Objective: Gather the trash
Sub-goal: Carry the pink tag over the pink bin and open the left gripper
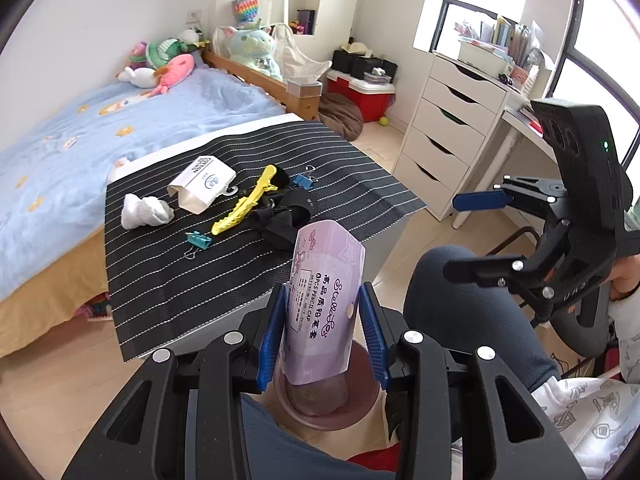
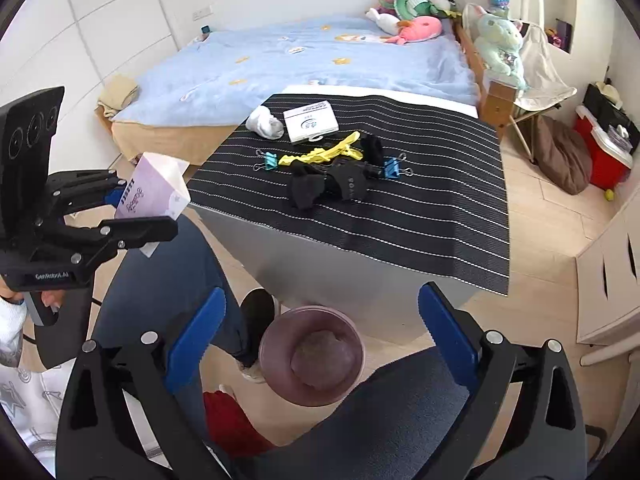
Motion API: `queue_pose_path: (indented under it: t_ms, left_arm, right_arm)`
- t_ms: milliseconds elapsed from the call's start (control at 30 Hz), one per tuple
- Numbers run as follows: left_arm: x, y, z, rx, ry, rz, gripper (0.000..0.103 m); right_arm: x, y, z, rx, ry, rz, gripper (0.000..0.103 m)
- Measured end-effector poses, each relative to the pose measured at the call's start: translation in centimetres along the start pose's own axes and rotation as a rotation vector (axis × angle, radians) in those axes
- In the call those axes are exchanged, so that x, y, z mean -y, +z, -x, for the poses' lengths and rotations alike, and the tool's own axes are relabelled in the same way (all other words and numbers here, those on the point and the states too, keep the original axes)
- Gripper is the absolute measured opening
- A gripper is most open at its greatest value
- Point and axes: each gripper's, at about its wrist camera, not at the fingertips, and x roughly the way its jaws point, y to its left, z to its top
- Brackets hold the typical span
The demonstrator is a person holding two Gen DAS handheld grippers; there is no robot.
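Left tongs (image 1: 324,320) gripped the purple packet (image 1: 326,280) above the bin (image 2: 312,354); right tongs (image 2: 316,336) stood wide, empty. Step: dropping trash. Next, release; then fetch the tissue (image 2: 265,122) at 11 o'clock on the surface (image 2: 440,200).

Upright purple packet (image 1: 324,304) above bin (image 1: 320,412)

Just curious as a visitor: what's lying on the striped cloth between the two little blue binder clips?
In the right wrist view, a yellow hair clip and black fabric pieces lie between the light-blue binder clip and the darker-blue binder clip.
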Motion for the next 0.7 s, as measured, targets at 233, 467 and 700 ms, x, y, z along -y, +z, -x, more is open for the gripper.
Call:
queue_pose_path:
  t_ms: [233,467,700]
  left_arm:
    - [1.3,-0.1,-0.5,-0.015,-0.011,-0.033,0.037]
    - [2.5,0.2,-0.5,-0.012,-0.037,-0.064,0.054]
    - [2.5,0.3,-0.6,0.006,-0.023,-0.039,0.091]
  right_arm:
    - [1.8,-0.3,1.2,0.033,-0.039,-0.052,0.096]
    - [2.8,-0.7,1.8,0.050,-0.042,-0.084,0.096]
    - [3.0,-0.9,1.9,0.050,-0.041,-0.090,0.096]
